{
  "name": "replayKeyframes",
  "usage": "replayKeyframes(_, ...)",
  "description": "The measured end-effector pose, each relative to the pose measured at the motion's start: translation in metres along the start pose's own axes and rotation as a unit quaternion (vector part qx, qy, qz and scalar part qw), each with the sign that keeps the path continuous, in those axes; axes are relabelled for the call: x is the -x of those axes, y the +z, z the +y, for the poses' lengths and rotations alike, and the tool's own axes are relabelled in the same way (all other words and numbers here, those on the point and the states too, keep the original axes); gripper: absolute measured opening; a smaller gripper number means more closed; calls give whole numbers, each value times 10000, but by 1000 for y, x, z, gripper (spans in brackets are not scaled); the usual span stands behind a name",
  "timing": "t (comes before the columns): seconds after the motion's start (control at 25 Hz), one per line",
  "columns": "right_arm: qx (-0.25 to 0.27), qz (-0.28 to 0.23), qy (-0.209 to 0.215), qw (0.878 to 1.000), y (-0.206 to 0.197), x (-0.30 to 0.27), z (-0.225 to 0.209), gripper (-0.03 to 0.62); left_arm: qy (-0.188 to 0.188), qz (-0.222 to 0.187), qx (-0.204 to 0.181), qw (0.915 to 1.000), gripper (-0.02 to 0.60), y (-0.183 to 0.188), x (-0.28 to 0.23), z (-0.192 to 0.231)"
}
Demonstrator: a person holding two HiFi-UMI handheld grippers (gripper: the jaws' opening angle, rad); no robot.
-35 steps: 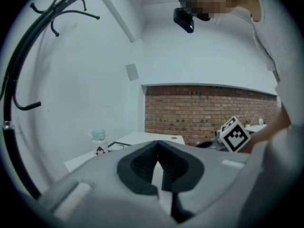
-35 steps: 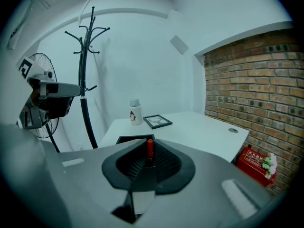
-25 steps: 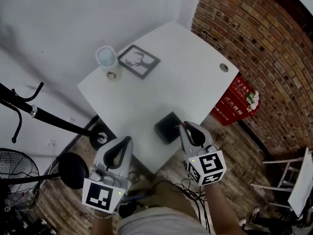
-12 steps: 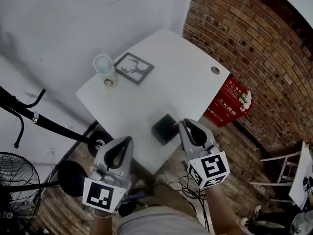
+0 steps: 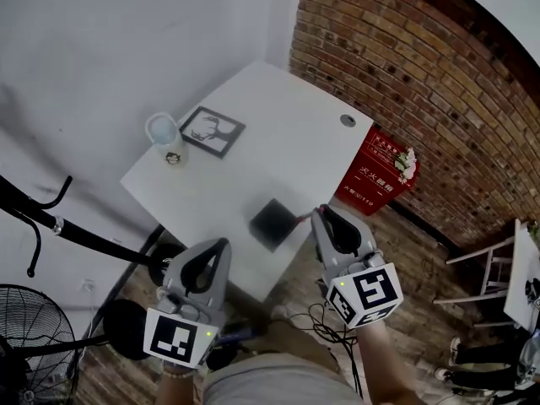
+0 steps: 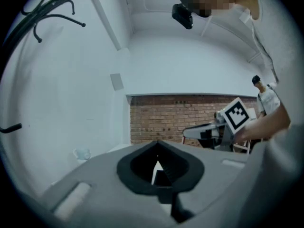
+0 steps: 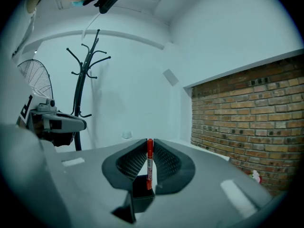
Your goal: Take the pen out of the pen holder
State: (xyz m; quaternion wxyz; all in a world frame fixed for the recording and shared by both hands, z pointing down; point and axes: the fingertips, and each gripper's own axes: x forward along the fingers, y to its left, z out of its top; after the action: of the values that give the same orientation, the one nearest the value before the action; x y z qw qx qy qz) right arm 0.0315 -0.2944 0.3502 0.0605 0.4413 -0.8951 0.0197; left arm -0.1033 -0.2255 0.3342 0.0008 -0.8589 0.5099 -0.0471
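Head view: white bench (image 5: pixel 278 125) between white wall (image 5: pixel 126 40) and brick wall (image 5: pixel 405 74); right hand-held gripper (image 7: pixel 149 144) clamps upright red pen (image 7: pixel 149 158), seemingly over black square pen holder (image 5: pixel 272 223); left hand-held gripper (image 6: pixel 158 144) closed, empty.

Right gripper (image 5: pixel 324 213) has backed off from the pen holder (image 5: pixel 272 224): small gap now, was at its edge. Counter (image 5: pixel 253 133) sits further left in head view.
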Motion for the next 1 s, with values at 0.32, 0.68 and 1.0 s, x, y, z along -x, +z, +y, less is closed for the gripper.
replayKeyframes(0.32, -32, -10, -575, 9983, 4, 40, -17, 41, -527, -178, -90, 9984, -5, 11, -11, -24)
replayKeyframes(0.68, -105, 4, -1160, 9932, 1, 94, -35, 41, -1032, 46, -28, 9946, -5, 9, -19, -57)
replayKeyframes(1.0, -261, 142, -1495, 9883, -16, 124, -40, 41, -1334, 75, -88, 9910, -5, 10, -26, -74)
